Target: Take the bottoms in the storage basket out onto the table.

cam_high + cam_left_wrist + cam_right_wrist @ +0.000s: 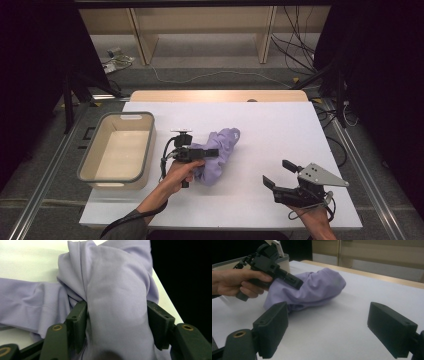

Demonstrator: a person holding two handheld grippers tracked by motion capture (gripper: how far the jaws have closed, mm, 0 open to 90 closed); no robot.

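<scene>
A crumpled lilac cloth [222,145] lies in a heap on the white table [280,125], just left of centre. My left gripper [214,153] reaches into it from the left, held level in a hand. In the left gripper view a thick fold of the cloth [115,290] fills the gap between the parted jaws of the left gripper [116,312], lying loose with no pinch creases at the pads. My right gripper [276,172] hovers near the front right of the table, jaws wide apart and empty. The right gripper [328,320] faces the cloth [317,287] and the left gripper [294,282].
A beige bin with a grey rim [145,145] stands at the table's left side, close behind the left hand; its corner [284,260] appears in the right gripper view. Cables and wooden shelf legs lie on the floor beyond the table's far edge.
</scene>
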